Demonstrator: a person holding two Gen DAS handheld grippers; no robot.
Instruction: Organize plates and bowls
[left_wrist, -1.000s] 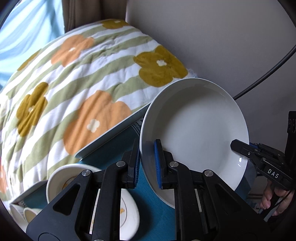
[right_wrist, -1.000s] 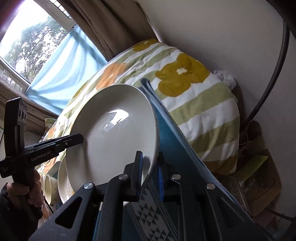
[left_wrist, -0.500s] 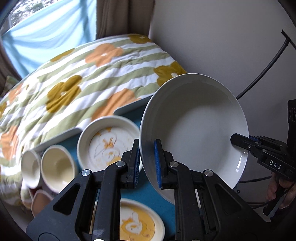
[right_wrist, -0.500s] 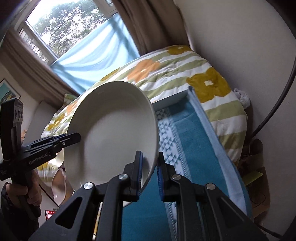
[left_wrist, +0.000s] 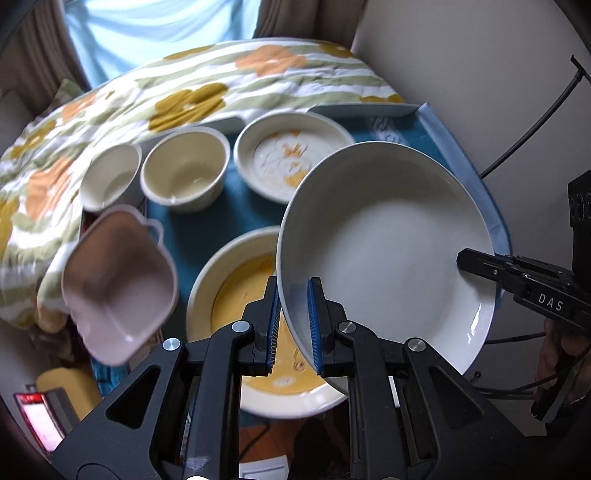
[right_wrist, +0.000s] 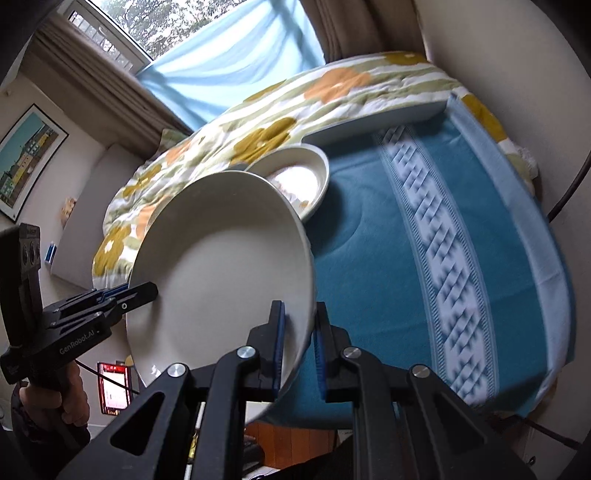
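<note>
Window daylight, motion blur, fisheye warp

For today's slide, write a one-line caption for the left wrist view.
Both grippers clamp opposite rims of a tilted white plate above a blue cloth set with cream bowls.

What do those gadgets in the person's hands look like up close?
Both are matte black plastic. The left tool and right tool each have two angular fingers with blue ribbed pads and round silver bolts. One is lettered "DAS", the other "GenRobot.AI". Thin black cables trail from the handles.
</note>
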